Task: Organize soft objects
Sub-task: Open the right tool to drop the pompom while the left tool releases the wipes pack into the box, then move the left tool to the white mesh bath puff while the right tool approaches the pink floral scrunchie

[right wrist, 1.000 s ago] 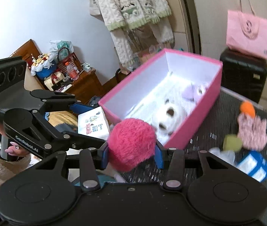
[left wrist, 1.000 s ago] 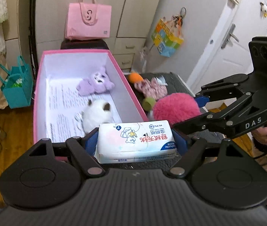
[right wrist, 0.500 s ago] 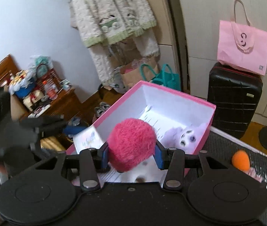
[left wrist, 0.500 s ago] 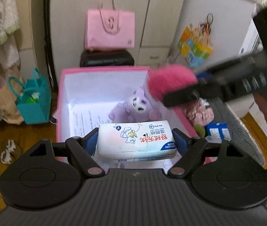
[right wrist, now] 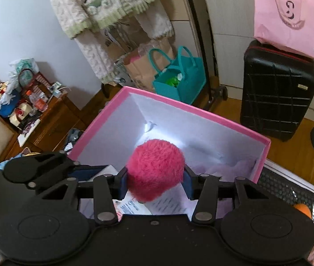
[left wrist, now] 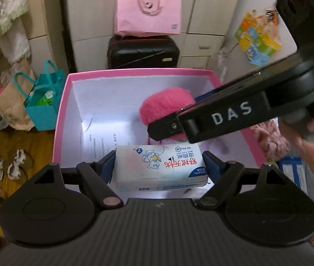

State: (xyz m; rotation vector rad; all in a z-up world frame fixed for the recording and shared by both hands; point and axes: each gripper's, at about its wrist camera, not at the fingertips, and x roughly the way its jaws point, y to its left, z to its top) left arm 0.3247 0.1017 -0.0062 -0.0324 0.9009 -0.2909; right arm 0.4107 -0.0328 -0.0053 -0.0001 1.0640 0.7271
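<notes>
A white tissue pack (left wrist: 160,166) with red and blue print sits crosswise in my left gripper (left wrist: 159,165), which is shut on it just over the near end of the pink box (left wrist: 134,72). The box is white inside, with printed paper on its floor. My right gripper (right wrist: 155,180) holds a fluffy pink ball (right wrist: 154,168) over the box's interior. Its jaws are opening, but both blue pads still touch the ball. In the left wrist view the ball (left wrist: 165,104) hangs inside the box's far right part, behind the right gripper's black arm. A purple plush (right wrist: 241,168) shows blurred in the box.
A black suitcase (left wrist: 143,51) with a pink bag (left wrist: 148,11) on it stands behind the box. A teal bag (left wrist: 41,102) and a brown paper bag stand at the left on the wooden floor. An orange ball (right wrist: 302,209) lies on the black mat (right wrist: 289,190) at the right.
Both grippers have moved forward and down over the pink box with their loads. The pink ball has gone from beside the box to inside its opening.
</notes>
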